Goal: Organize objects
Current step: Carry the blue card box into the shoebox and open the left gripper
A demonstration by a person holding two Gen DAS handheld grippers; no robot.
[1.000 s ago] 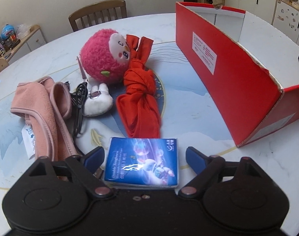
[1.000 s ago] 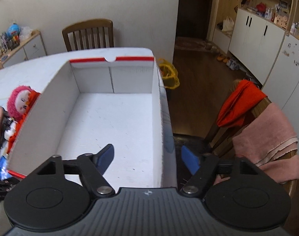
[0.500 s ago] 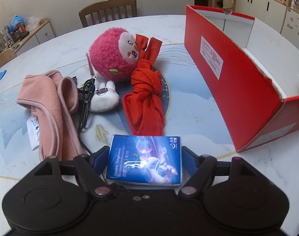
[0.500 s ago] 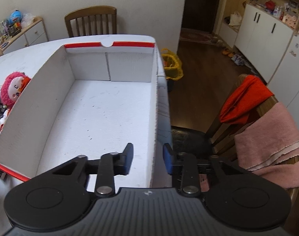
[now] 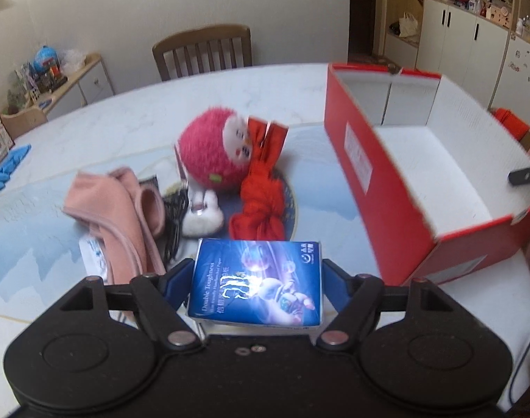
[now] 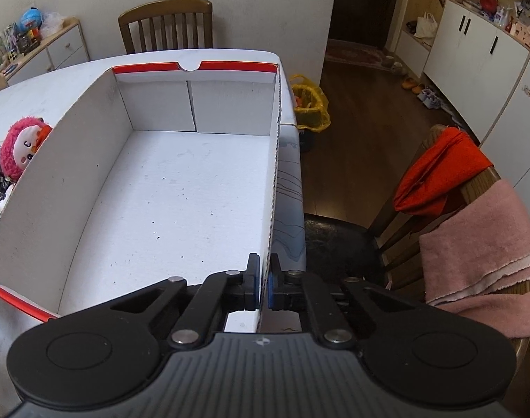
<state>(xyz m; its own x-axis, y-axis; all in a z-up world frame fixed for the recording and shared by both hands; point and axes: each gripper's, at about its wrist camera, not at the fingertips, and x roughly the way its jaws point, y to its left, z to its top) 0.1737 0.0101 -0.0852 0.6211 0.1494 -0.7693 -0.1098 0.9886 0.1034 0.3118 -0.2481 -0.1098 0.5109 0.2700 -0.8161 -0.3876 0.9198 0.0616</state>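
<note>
Now, tissue pack: blue tissue pack [image 5: 256, 280] left of the red box [image 5: 397, 188], apparently lifted off the table [image 5: 132, 129].
Left gripper: left gripper [image 5: 256, 278] clamped on the pack's two sides.
Right gripper: right gripper [image 6: 263, 280] pinched on the box's right wall.
Box: white inside, nothing in it.
Left of box: pink plush toy [image 5: 216, 153], knotted red cloth [image 5: 261, 191], pink cloth [image 5: 115, 209], black cable [image 5: 174, 223].

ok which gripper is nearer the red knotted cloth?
Left. The left gripper, clamped on the blue tissue pack, sits just short of the red knotted cloth. The right gripper pinches the red box's far wall.
</note>
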